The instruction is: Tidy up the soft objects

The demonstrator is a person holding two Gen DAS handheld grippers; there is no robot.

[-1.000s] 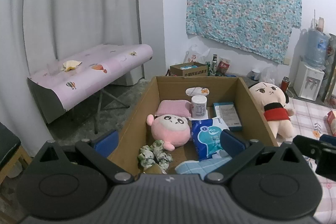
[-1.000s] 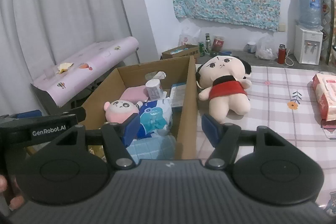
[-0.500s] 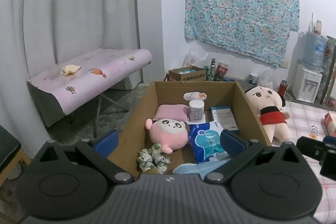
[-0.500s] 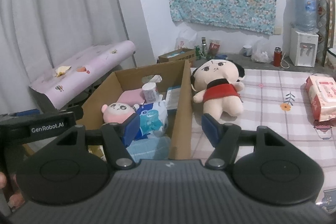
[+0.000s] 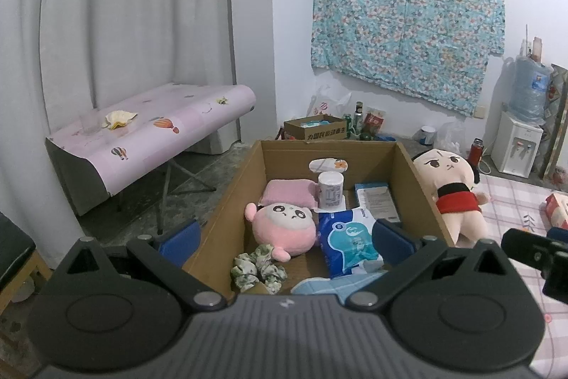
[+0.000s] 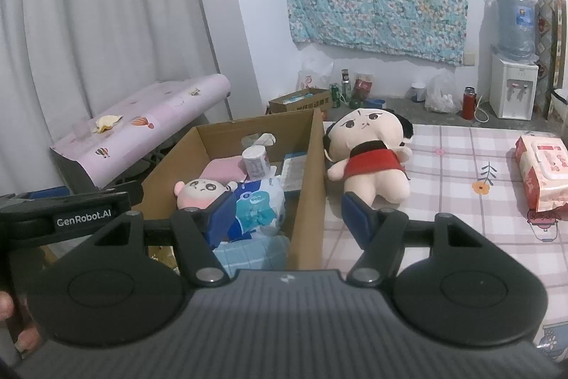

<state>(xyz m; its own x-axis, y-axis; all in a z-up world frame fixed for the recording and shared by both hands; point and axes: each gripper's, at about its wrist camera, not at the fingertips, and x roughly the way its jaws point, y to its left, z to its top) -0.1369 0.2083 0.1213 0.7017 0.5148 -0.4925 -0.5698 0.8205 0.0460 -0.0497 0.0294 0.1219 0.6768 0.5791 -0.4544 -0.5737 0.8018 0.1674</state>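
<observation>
An open cardboard box [image 5: 234, 194] [image 6: 309, 173] holds a pink panda plush [image 5: 284, 226] [image 6: 200, 189], a blue tissue pack [image 5: 349, 240] [image 6: 259, 208], a pink pad [image 5: 289, 192], a floral scrunchie [image 5: 257, 269], a tissue roll [image 5: 331, 189] and a light blue towel [image 6: 252, 253]. A doll in a red top [image 6: 369, 155] [image 5: 452, 198] lies on the checked cloth right of the box. My left gripper [image 5: 285, 238] is open and empty above the box's near end. My right gripper [image 6: 289, 214] is open and empty over the box's right wall.
A red wipes pack [image 6: 541, 174] lies on the checked cloth [image 6: 458, 187] at the right. A pink-covered folding table [image 5: 142, 137] stands to the left. A small carton [image 5: 316, 128], bottles and a water dispenser [image 6: 513, 87] line the far wall.
Both grippers have pulled back and risen a little, so the box and doll look smaller and lower. Nothing was picked up or released.
</observation>
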